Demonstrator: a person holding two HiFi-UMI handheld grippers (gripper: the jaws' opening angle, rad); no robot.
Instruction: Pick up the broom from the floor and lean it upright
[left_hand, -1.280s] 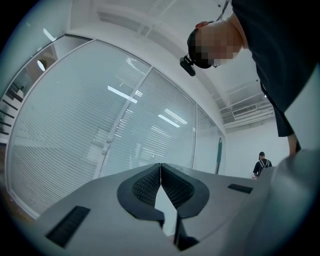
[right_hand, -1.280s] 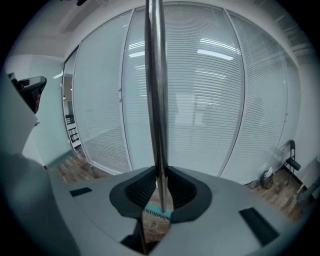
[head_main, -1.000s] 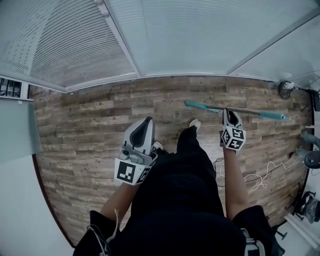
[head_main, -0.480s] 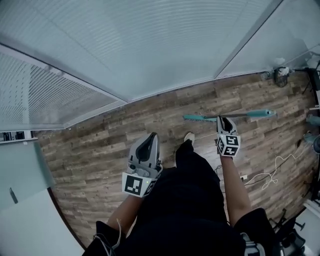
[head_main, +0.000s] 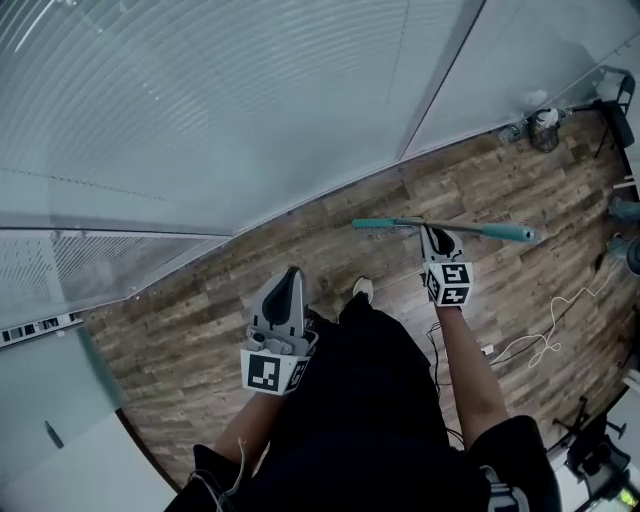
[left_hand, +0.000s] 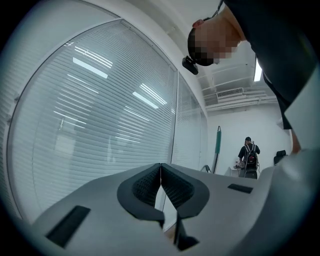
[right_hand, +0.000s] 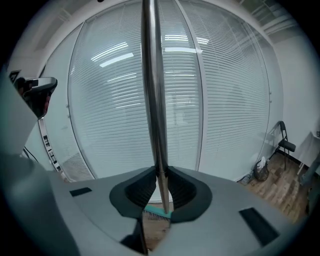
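Note:
The broom has a thin metal shaft, a teal head (head_main: 375, 224) and a teal grip (head_main: 505, 233). In the head view it lies across the picture above the wooden floor (head_main: 200, 300), head to the left. My right gripper (head_main: 437, 240) is shut on the shaft near its middle. In the right gripper view the shaft (right_hand: 154, 100) runs up from between the pads and out of the top, with the teal head (right_hand: 157, 212) showing below the jaws. My left gripper (head_main: 285, 290) is shut and holds nothing; in its own view the left gripper (left_hand: 160, 175) has its pads together.
A glass wall with blinds (head_main: 250, 120) fills the space ahead. Loose cable (head_main: 540, 345) lies on the floor at the right, and a small object (head_main: 543, 125) stands by the wall. A chair (right_hand: 285, 145) is far right. A distant teal pole (left_hand: 217, 150) stands near a person (left_hand: 248, 157).
The glass wall has come closer and fills more of the head view. Both grippers have travelled along with the person, and the broom stays in the right gripper.

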